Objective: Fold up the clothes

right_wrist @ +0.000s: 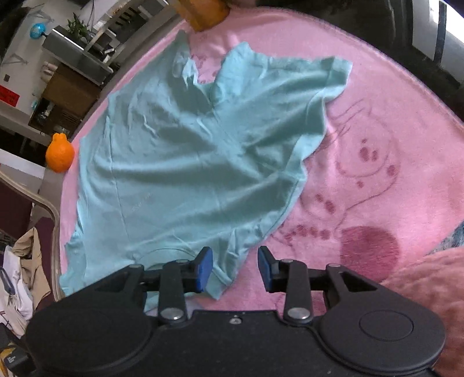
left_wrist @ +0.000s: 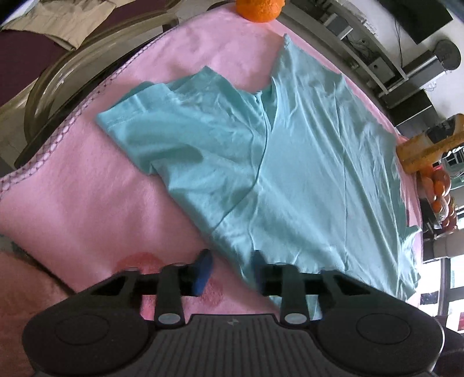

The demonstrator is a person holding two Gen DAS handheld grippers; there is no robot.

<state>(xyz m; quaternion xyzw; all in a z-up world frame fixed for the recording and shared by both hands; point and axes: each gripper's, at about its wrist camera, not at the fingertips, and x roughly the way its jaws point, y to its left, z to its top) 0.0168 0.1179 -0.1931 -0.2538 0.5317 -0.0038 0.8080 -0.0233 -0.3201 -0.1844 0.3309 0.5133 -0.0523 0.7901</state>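
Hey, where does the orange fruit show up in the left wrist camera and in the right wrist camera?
Left wrist view: the orange fruit sits at the top edge, cut off by the frame, beyond the shirt.
Right wrist view: it sits at the far left, mid-height, at the blanket's edge.
Shared landmark: the teal T-shirt spread on the pink blanket.

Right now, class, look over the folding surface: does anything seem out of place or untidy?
Yes. The teal T-shirt lies crumpled and askew on the pink blanket, one sleeve bunched over the body. An orange fruit sits at the blanket's edge, odd beside laundry. Both grippers' fingers are open at the shirt's near edge.
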